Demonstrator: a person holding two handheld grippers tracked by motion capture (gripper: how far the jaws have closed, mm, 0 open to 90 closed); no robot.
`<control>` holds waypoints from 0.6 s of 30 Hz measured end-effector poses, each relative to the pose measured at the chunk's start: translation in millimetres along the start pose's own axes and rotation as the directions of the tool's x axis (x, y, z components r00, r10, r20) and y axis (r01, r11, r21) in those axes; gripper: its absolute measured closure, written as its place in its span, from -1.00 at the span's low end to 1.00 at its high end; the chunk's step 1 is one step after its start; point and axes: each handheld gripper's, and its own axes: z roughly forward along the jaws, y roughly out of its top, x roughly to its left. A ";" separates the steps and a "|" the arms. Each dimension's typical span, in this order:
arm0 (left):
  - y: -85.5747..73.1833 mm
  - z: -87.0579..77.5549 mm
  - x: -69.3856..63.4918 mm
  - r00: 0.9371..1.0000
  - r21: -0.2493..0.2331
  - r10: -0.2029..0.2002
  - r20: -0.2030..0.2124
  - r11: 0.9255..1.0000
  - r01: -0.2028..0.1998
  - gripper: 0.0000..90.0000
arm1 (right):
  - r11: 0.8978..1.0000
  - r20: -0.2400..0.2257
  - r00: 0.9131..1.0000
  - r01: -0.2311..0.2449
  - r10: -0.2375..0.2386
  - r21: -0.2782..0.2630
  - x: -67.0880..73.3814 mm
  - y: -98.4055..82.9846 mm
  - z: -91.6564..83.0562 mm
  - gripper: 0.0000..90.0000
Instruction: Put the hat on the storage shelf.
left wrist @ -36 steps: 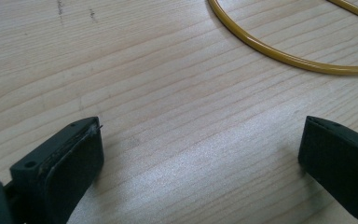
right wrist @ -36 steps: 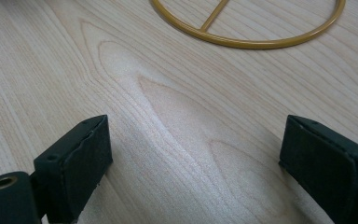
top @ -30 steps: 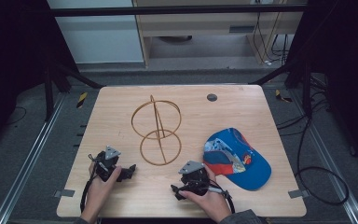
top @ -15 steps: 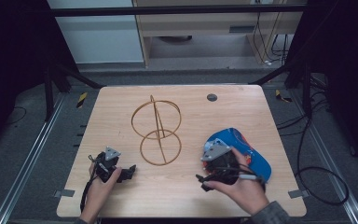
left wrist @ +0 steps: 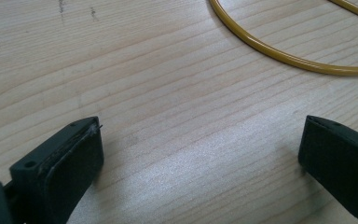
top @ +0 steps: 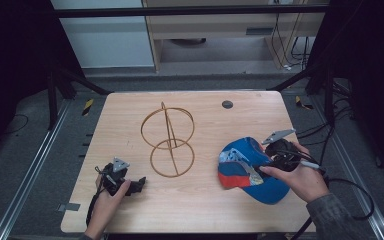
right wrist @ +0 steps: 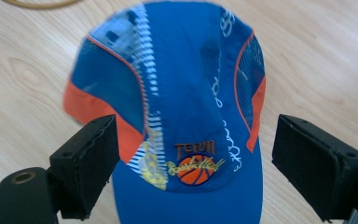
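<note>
A blue cap [top: 245, 170] with orange trim and a basketball logo lies at the table's right front. My right gripper [top: 269, 159] hovers over its right side. In the right gripper view the cap [right wrist: 191, 88] lies beneath my right gripper [right wrist: 196, 161], whose jaws stand wide on either side of the logo without pressing on it; they have just been closing a little. My left gripper [top: 136, 184] rests open at the table's left front. In its own view my left gripper [left wrist: 200, 158] has bare wood between the jaws.
A yellow wire stand of crossed rings [top: 169, 140] stands mid-table, and one ring [left wrist: 279, 53] curves past the left jaws. A dark round spot [top: 227, 104] marks the wooden table [top: 200, 200] at the back. Cables [top: 350, 195] trail off the right edge.
The right hand has risen and moved rightward from the table's front middle to over the cap. The left hand has stayed where it was.
</note>
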 end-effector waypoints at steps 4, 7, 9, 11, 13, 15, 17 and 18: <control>-0.1 -0.1 -0.2 1.000 0.000 0.001 0.000 1.000 -0.001 -1.00 | 0.999 -0.023 1.000 0.001 0.000 0.039 -4.3 -0.6 17.7 -0.68; -0.1 -0.1 -0.2 1.000 0.000 0.001 0.000 1.000 -0.001 -1.00 | 0.999 -0.041 0.999 -0.008 0.010 0.053 -7.0 -0.8 27.2 -0.69; -0.1 -0.1 -0.2 1.000 0.000 0.001 0.000 1.000 -0.001 -1.00 | 0.998 -0.063 0.998 -0.015 0.019 0.068 -8.2 -0.8 39.6 -0.64; -0.1 -0.1 -0.2 1.000 0.000 0.001 0.000 1.000 -0.001 -1.00 | 0.997 -0.071 0.997 -0.007 0.012 0.077 -6.7 -0.6 44.2 -0.55; -0.1 -0.1 -0.2 1.000 0.000 0.001 0.000 1.000 -0.001 -1.00 | 0.996 -0.074 0.997 0.002 0.005 0.085 -5.5 -0.2 46.5 -0.51; -0.1 -0.1 -0.2 1.000 0.000 0.001 0.000 1.000 -0.001 -1.00 | 0.995 -0.072 0.997 0.014 -0.007 0.094 -3.3 1.5 50.1 -0.27; -0.1 0.1 -0.6 1.000 -0.002 -0.001 0.001 1.000 0.001 -1.00 | 0.995 -0.080 0.997 0.013 -0.005 0.102 -3.3 2.3 51.2 -0.07; -0.1 0.1 -0.8 1.000 -0.003 -0.001 0.002 1.000 0.001 -1.00 | 0.994 -0.085 0.996 0.012 -0.003 0.108 -3.5 2.3 51.5 0.03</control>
